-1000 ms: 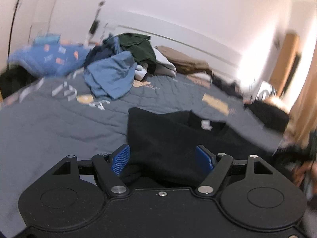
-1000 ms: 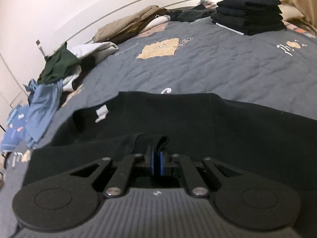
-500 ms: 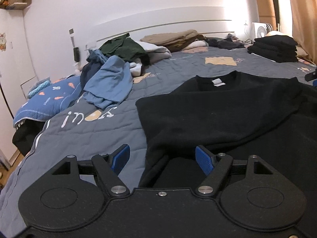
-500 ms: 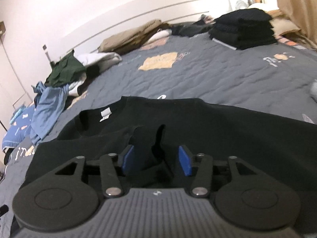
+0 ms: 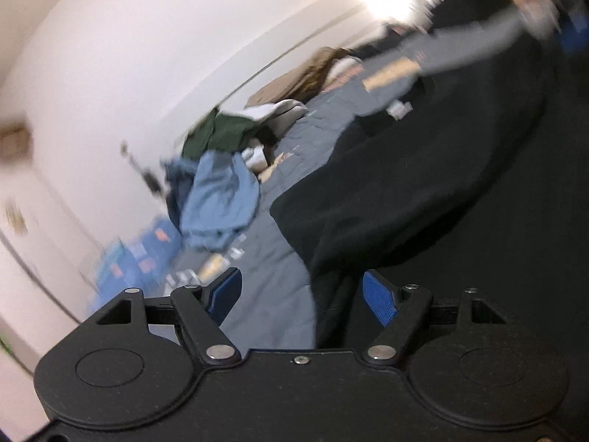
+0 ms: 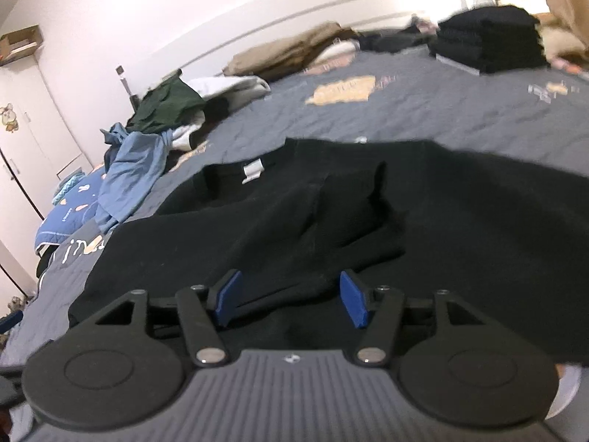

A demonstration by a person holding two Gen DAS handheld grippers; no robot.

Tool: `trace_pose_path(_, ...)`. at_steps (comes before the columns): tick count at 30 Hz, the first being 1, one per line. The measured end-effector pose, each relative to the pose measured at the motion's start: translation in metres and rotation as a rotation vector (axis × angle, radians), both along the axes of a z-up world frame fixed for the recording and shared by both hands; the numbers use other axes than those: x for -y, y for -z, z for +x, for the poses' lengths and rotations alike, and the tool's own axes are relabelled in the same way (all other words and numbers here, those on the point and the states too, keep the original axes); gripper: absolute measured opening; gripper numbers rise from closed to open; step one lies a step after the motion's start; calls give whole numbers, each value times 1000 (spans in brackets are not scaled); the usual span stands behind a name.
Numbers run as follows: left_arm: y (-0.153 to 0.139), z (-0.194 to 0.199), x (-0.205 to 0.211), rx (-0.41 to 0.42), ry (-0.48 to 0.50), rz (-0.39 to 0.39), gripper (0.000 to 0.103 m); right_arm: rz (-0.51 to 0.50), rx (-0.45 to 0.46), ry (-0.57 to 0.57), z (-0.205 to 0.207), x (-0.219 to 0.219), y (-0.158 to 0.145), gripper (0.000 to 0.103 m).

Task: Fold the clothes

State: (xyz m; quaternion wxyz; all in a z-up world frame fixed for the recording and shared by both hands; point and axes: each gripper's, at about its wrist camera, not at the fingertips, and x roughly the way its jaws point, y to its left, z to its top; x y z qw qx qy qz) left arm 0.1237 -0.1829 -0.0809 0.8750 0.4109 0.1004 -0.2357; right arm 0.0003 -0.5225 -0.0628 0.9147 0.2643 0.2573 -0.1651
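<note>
**Right wrist view: black sweatshirt spread on the bed, both tongs spread wide**

Right wrist view shows the right gripper (image 6: 290, 300) with its blue pads (image 6: 352, 304) far apart and nothing between them, poised just above the near part of a black sweatshirt (image 6: 460, 213). The garment lies across the near half of a grey quilted bedspread (image 6: 441, 110), collar and white neck label (image 6: 253, 171) toward the headboard, with one sleeve (image 6: 349, 217) folded inward over the chest.

Along the left edge of the bed sits a loose heap: a light blue shirt (image 6: 129, 173), a dark green garment (image 6: 165, 107) and something white. A tan garment (image 6: 287, 51) lies by the headboard, and a stack of folded black clothes (image 6: 489, 40) stands at the far right corner.

Left wrist view is tilted and motion-blurred. The left gripper (image 5: 302, 296) is likewise spread, empty, at the left edge of the sweatshirt (image 5: 423, 184), whose hem drapes down between the pads. A grey-sleeved arm (image 5: 460, 49) reaches across the top right.
</note>
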Motion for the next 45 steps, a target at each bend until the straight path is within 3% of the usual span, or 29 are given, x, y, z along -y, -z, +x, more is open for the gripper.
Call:
trace_pose_path(4, 30, 5, 14, 73, 61, 169, 72, 29, -2, -12, 4, -3, 3, 59)
trace_pose_path(6, 40, 9, 22, 102, 93, 212, 72, 30, -5, -28, 6, -5, 4, 60)
trace_pose_path(12, 47, 27, 43, 135, 106, 219, 70, 61, -18, -88, 17, -16, 10, 60)
trace_pose_path(17, 56, 32, 45, 167, 127, 267, 58, 69, -32, -179, 26, -37, 13, 61)
trace_pose_path(21, 53, 42, 33, 186, 100, 302, 57, 69, -41, -225, 30, -51, 11, 61)
trace_pose_path(26, 38, 53, 10, 153, 71, 289, 58, 80, -33, -223, 27, -49, 7, 61)
trace_pose_path(34, 40, 44, -3, 123, 137, 385, 56, 85, -49, -214, 27, -44, 9, 61)
trace_pose_path(36, 37, 38, -3, 109, 156, 374, 55, 90, -50, -220, 27, -44, 10, 61)
trace_pose_path(43, 58, 34, 11, 183, 193, 423, 57, 97, -50, -237, 27, -48, 9, 61)
trace_pose_path(45, 68, 35, 16, 212, 198, 444, 45, 97, -53, -239, 28, -49, 10, 61)
